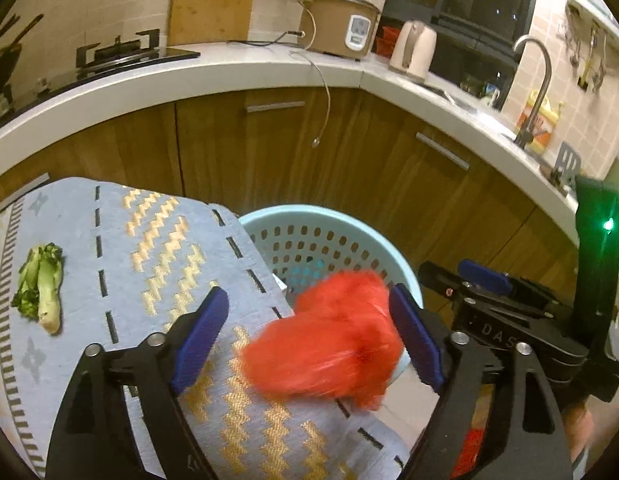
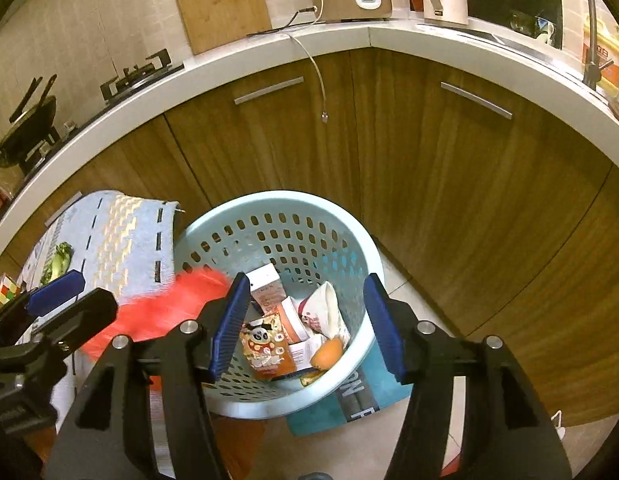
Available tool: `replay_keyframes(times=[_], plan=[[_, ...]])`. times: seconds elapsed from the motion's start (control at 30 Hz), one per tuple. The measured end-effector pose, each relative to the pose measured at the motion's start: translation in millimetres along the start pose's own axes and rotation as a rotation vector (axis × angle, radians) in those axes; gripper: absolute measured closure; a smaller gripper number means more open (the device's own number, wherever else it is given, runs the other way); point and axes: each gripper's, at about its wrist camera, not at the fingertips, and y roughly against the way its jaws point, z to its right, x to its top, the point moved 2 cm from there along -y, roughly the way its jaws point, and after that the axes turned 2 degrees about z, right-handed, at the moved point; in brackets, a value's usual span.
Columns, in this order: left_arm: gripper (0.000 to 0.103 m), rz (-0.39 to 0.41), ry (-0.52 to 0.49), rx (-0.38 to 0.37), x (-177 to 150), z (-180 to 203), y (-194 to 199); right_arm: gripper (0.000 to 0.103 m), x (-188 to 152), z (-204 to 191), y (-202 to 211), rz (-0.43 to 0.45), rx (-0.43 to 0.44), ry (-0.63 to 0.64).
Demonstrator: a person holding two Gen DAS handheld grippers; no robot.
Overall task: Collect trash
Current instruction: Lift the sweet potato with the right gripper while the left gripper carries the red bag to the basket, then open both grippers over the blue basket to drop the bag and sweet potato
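We see L gripper (image 1: 309,328) jaws wide, blurred red bag (image 1: 329,344) loose between them, touching neither pad, by basket (image 2: 361,248) rim, R gripper (image 2: 305,324) open, empty, above basket w/ trash.

One perforated basket (image 2: 349,240), one red plastic bag (image 1: 329,340), one leafy vegetable scrap (image 1: 41,284), one patterned cloth (image 1: 157,240), one rice cooker (image 1: 337,24), one kettle (image 1: 413,48), two grippers.

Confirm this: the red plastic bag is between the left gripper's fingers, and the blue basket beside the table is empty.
Not empty. The right wrist view shows the blue basket already holding snack packets. The red plastic bag is indeed between the left gripper fingers.
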Motion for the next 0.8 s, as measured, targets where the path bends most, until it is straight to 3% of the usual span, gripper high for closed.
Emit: replay_keyframes(times=[0.3, 0.53, 0.73, 0.8], plan=[[0.022, 0.046, 0.029, 0.001, 3, -13, 20, 0.048, 7, -8, 17, 0.035, 0.016, 0.011], [0.022, 0.089, 0.065, -0.011, 4, -35, 44, 0.048, 13, -38, 29, 0.062, 0.044, 0.063], [0.027, 0.139, 0.106, 0.027, 5, -79, 71, 0.048, 15, -73, 33, 0.069, 0.075, 0.121], [0.036, 0.143, 0.132, 0.052, 3, -101, 77, 0.048, 15, -89, 33, 0.068, 0.092, 0.14]])
